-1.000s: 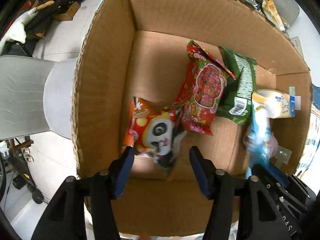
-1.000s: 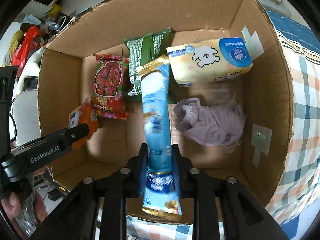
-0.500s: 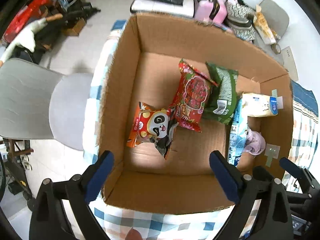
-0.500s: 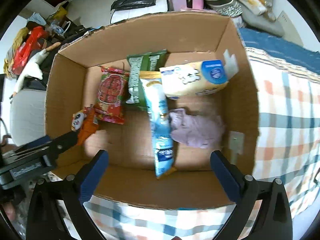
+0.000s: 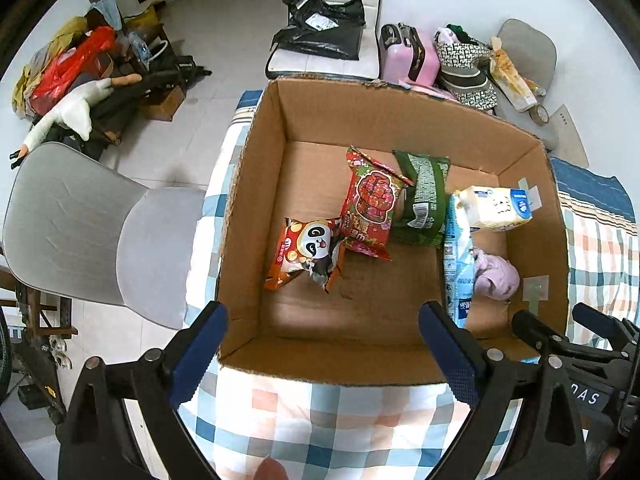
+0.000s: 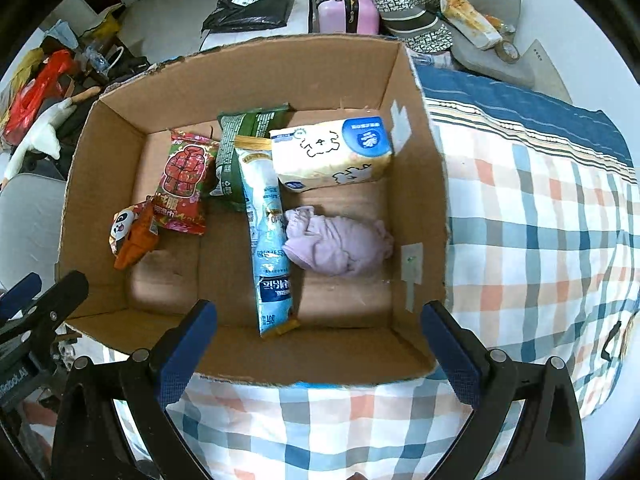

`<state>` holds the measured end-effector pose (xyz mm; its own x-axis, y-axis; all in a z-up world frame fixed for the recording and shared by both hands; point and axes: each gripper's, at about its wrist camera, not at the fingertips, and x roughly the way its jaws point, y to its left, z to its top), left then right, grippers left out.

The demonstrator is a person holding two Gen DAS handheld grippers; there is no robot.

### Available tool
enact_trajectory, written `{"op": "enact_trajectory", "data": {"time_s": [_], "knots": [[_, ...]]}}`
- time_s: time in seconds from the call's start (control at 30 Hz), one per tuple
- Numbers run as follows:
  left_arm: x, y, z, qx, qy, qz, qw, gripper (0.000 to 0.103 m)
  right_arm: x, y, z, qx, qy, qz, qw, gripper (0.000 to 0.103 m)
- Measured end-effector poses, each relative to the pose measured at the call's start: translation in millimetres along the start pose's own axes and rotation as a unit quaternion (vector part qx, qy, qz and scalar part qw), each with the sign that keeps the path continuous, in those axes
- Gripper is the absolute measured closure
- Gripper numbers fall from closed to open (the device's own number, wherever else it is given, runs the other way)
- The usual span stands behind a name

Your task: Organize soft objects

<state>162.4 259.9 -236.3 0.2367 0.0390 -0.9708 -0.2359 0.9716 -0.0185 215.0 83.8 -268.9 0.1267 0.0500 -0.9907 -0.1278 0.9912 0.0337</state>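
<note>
An open cardboard box stands on a checked cloth. In it lie an orange panda snack bag, a red snack bag, a green packet, a long blue packet, a yellow tissue pack and a lilac cloth. My left gripper is open and empty above the box's near wall. My right gripper is open and empty there too.
A grey chair stands left of the box. Bags, a pink case and a black bag on a white chair lie on the floor beyond. The checked cloth spreads to the right of the box.
The left gripper let go of the panda bag, the right gripper let go of the blue packet. Both opened wide and drew back up out of the box.
</note>
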Motion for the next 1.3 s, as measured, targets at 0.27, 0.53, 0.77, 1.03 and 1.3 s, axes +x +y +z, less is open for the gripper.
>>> {"op": "enact_trajectory", "data": {"time_s": [0.27, 0.53, 0.77, 1.03, 1.3], "knots": [[-52.8, -14.3, -14.7, 0.013, -0.053, 0.0, 0.9985, 0.005, -49.0, -8.9, -21.2, 0.0, -0.04, 0.007, 0.999, 0.0], [-136.7, -19.1, -45.9, 0.009, -0.11, -0.01, 0.9939, 0.005, -130.7, -18.9, -65.4, -0.006, -0.106, 0.021, 0.994, 0.0], [-198.0, -25.6, -70.5, 0.025, -0.154, -0.007, 0.9877, 0.005, -202.1, -25.0, -107.1, -0.012, -0.156, 0.031, 0.987, 0.0], [-239.0, -23.1, -85.1, 0.019, -0.175, -0.023, 0.9842, 0.005, -259.8, -28.1, -134.2, -0.006, -0.197, 0.031, 0.98, 0.0], [-262.0, -23.5, -97.9, 0.016, -0.185, -0.022, 0.9824, 0.005, -286.2, -34.8, -147.2, 0.003, -0.209, 0.023, 0.978, 0.0]]}}
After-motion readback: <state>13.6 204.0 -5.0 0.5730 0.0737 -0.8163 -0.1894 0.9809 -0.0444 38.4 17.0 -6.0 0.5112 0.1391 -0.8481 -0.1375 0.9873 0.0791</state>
